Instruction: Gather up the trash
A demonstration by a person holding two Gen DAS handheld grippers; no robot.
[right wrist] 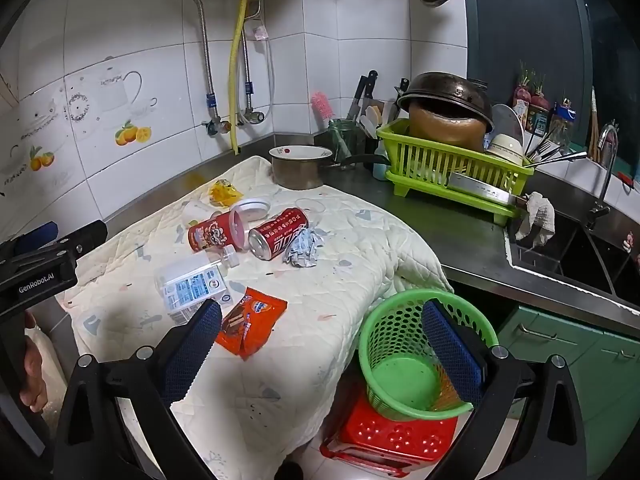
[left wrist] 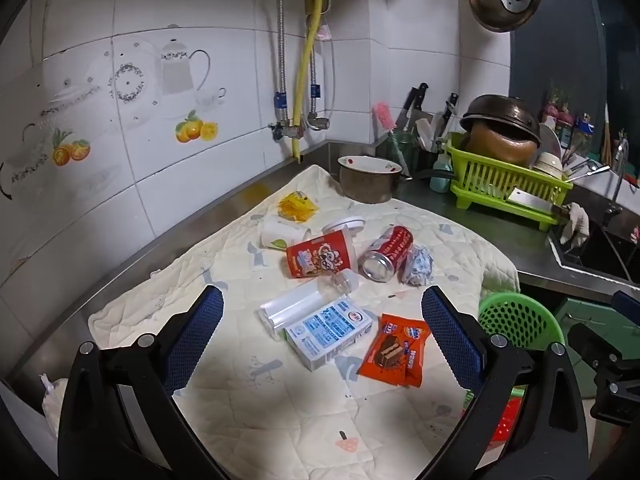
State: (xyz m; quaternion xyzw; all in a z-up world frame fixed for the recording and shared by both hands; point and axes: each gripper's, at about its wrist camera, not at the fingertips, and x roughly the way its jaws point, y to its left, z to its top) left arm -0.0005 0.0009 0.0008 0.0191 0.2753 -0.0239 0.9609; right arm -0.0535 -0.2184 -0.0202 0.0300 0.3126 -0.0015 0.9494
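Kitchen counter, trash strewn on a quilted cloth [left wrist: 240, 400]: orange snack wrapper [left wrist: 394, 354], milk carton [left wrist: 330, 330], clear plastic bottle [left wrist: 304, 298], red cola can [left wrist: 388, 254], red snack cup [left wrist: 320, 258], crumpled foil [left wrist: 418, 266], yellow wrapper [left wrist: 296, 206]. Left gripper [left wrist: 322, 340] hovers w/ fingers spread wide, holding nothing. Right gripper [right wrist: 322, 354] likewise wide open & empty, over the green mesh basket [right wrist: 400, 376] on a red stool [right wrist: 392, 436] beside the counter.

Bright indoor light, sharp focus, strong fisheye bending, dark vignetted corners
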